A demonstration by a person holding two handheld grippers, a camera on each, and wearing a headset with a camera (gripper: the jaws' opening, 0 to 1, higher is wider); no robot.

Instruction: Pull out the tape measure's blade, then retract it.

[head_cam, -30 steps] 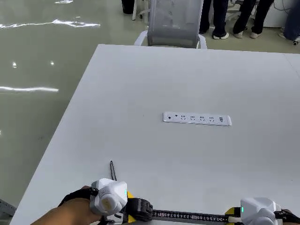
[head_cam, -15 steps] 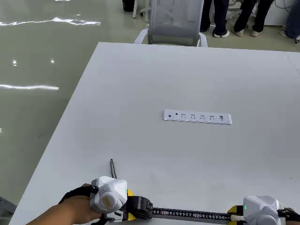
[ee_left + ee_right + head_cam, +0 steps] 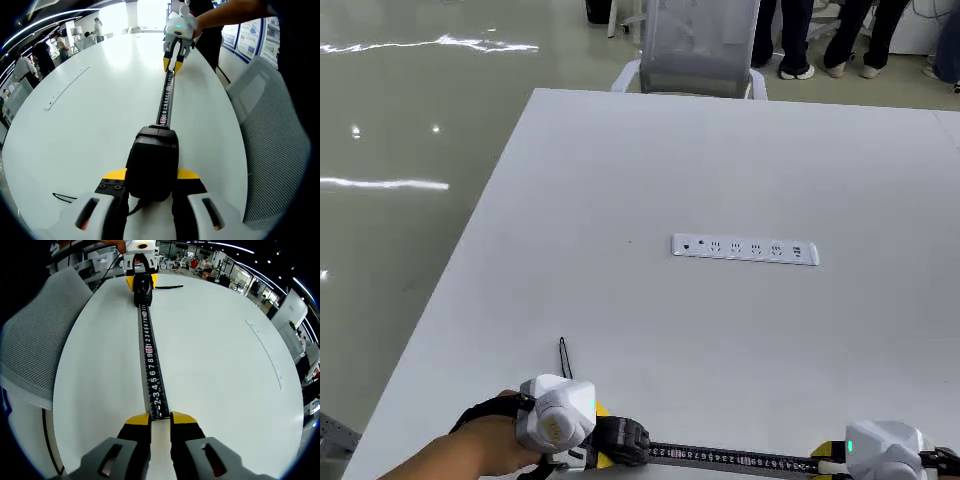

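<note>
Partly cut off by the bottom edge of the head view, the right gripper [image 3: 880,455] shows only its white top there, and the hand [image 3: 485,445] holding the left gripper [image 3: 560,425] is cropped at the wrist. The tape measure case [image 3: 152,167] is black. It sits on the white table [image 3: 720,170] at the near edge, and the left gripper's yellow-tipped jaws are clamped against its two sides. No brand or label can be read on the case.

The blade [image 3: 151,370] is drawn out flat along the table between the two grippers. It is black with white numerals. In the right gripper view the figures 2 to 9 read clearly, followed by a red mark, and further out they are too small to read. The right gripper's jaws are closed on the blade's free end. The end hook is hidden between the yellow tips.

A white power strip [image 3: 745,249] lies well apart, near the table's middle, and its markings cannot be read. A thin black strap [image 3: 563,355] lies just beyond the left gripper. What kind of item it is cannot be told.

A mesh chair [image 3: 280,150] stands beside the near table edge. A grey chair [image 3: 700,45] stands at the far edge, with people [image 3: 800,30] behind it who are visible only from the legs down.
</note>
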